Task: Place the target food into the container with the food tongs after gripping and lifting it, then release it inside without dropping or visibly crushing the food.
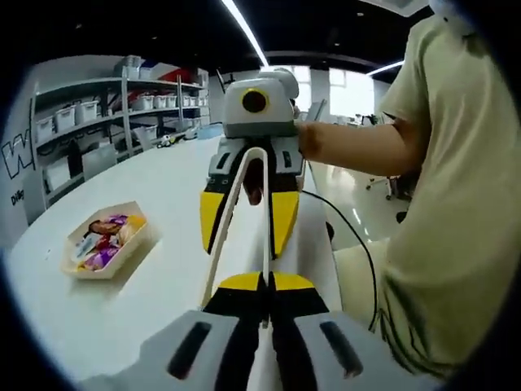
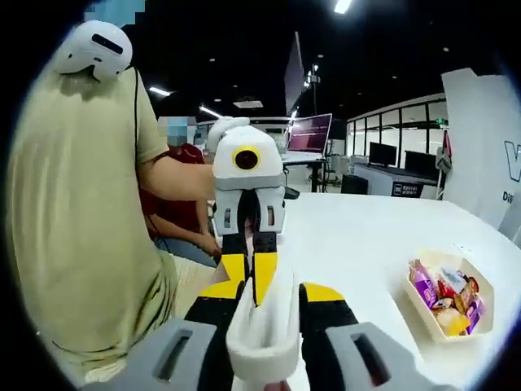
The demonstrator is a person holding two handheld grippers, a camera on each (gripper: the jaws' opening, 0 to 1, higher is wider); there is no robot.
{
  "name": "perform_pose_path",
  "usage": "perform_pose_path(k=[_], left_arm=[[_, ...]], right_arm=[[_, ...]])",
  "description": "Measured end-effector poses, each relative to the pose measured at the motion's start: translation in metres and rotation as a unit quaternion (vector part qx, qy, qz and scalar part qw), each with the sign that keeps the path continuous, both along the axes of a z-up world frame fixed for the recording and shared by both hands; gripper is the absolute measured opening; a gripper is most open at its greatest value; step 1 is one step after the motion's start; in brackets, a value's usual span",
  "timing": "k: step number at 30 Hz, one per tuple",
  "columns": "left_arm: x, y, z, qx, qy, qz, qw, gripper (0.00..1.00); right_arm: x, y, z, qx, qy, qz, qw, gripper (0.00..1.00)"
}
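Observation:
White food tongs (image 1: 225, 232) run between my two grippers above the white table (image 1: 171, 183). My left gripper (image 1: 266, 282) is shut on one tong arm, while the other arm passes outside its left jaw. Facing it, my right gripper (image 1: 248, 220) holds the looped hinge end. In the right gripper view the broad hinge end of the tongs (image 2: 262, 334) sits between my right gripper's (image 2: 269, 293) jaws, and the left gripper (image 2: 250, 275) pinches the far end. A hexagonal paper tray (image 1: 140, 248) (image 2: 422, 314) holds several wrapped snacks (image 1: 104, 238) (image 2: 444, 295), well off to the side of both grippers.
A person in a beige shirt (image 1: 456, 228) (image 2: 73, 212) stands at the table's edge holding the grippers. A black cable (image 1: 352, 232) trails off the table. Shelves with bins (image 1: 89, 122) line the wall. A seated person in red (image 2: 183, 216) and a monitor (image 2: 309, 133) are behind.

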State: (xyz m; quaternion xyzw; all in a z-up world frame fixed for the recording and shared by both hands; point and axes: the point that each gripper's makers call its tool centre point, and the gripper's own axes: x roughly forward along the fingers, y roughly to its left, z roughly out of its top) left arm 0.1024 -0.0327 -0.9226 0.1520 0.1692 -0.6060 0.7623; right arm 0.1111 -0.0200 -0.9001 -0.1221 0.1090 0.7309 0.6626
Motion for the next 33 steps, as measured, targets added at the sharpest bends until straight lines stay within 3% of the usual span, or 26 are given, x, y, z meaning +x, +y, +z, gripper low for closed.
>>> perform_pose_path(k=[15,33], left_arm=[[0.003,0.002,-0.001,-0.004,-0.011,-0.001,0.9999,0.0],[0.002,0.005,-0.008,0.026,-0.005,0.002,0.9996,0.0]], right_arm=[[0.005,-0.013,0.0,-0.028,-0.022,-0.015,0.9992,0.21],[0.002,-0.015,0.002,-0.045,-0.049,-0.004,0.9977,0.16]])
